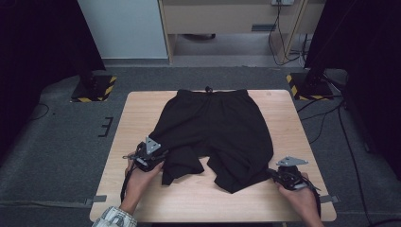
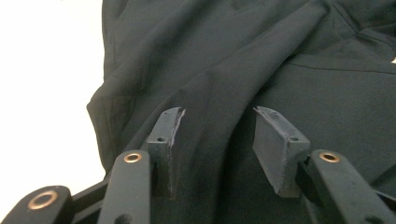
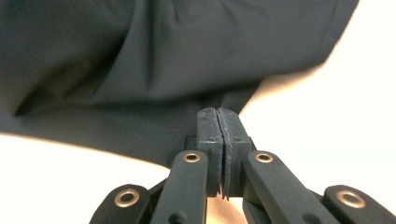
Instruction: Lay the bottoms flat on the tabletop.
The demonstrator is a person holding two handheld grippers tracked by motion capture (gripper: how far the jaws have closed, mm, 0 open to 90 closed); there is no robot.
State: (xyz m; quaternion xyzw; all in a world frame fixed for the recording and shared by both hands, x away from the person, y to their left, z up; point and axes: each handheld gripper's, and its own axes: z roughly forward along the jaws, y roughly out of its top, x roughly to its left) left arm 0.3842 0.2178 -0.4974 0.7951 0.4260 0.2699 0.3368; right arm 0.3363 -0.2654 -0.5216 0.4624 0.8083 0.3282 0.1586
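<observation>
Lying spread on the wooden surface (image 1: 279,123), the black shorts (image 1: 217,127) have their waistband at the far edge and both leg hems toward the person; the cloth looks thin, light and limp, so I judge it will drape and slide instead of holding any shape. At the left, the left gripper (image 1: 158,158) stands with its jaws partly apart, a fold of the left leg's outer edge lying between the pads but not pinched as far as the left gripper view shows; closing there on the doubled hem should give a firmer bite than on a single layer. At the right, the right gripper (image 1: 273,174) has its jaws pressed together, and the right gripper view shows the dark hem running into them, so it appears clamped on the right leg's lower corner.
</observation>
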